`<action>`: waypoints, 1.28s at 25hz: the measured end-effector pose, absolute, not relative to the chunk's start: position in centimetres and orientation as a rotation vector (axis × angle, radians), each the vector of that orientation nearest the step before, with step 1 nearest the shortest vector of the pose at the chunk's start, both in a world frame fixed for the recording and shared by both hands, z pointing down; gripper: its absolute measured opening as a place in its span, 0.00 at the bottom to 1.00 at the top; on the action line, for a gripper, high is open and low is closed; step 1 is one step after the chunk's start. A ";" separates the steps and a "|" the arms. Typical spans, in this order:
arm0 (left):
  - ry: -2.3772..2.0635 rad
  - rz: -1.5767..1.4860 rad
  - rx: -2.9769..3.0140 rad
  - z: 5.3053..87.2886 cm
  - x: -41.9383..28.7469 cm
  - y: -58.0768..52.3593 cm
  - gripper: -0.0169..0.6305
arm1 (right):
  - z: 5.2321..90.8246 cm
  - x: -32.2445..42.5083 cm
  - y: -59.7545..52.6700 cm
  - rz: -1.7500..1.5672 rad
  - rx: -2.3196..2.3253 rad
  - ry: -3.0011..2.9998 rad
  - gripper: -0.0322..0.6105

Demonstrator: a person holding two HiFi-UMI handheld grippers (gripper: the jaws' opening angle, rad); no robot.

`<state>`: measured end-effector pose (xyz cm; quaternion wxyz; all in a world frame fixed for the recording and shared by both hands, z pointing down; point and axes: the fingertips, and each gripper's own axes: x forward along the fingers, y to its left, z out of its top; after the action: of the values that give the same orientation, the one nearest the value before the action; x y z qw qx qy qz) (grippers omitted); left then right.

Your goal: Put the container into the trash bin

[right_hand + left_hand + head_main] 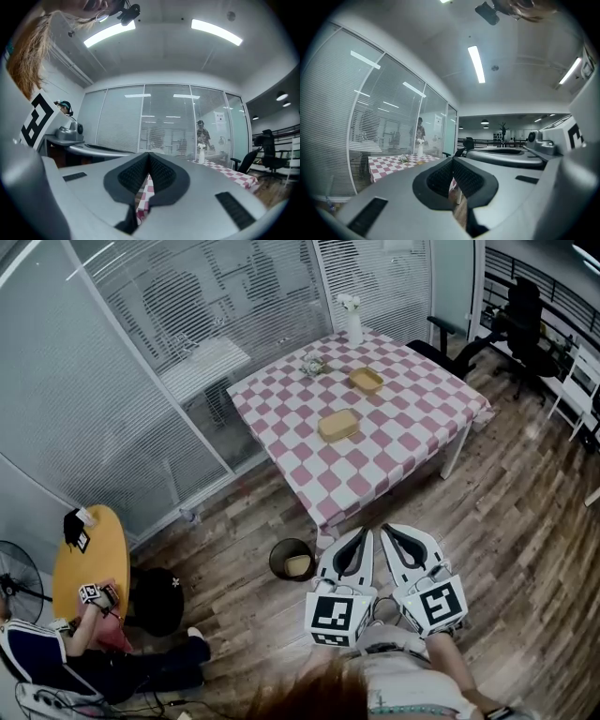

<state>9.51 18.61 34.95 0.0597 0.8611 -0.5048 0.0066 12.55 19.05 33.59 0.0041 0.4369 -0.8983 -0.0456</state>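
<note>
Two sets of fingers (pixel 438 180) pressed together, empty, on left gripper (pixel 359 538) and right gripper (pixel 394 538), by the tabletop (pixel 412 399) corner near the trash bin (pixel 276 555).

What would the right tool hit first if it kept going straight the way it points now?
Most likely the checked tablecloth at the table's near edge. The shut, empty right tool points level toward it, and the checks show just past its tips. Depth is unclear, but nothing else appears in between.
</note>
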 end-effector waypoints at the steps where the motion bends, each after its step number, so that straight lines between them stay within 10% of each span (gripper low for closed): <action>1: -1.529 0.017 2.603 34.9 9.5 18.5 0.03 | 33.6 12.6 18.9 -0.143 1.368 -2.816 0.04; 32: -1.495 0.042 2.604 36.3 2.5 0.0 0.03 | 35.2 6.2 0.7 -0.081 1.409 -2.789 0.04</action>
<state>2.50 0.01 36.27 0.0689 0.8651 -0.4967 0.0140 6.24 0.67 35.17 0.0078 0.4509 -0.8922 -0.0259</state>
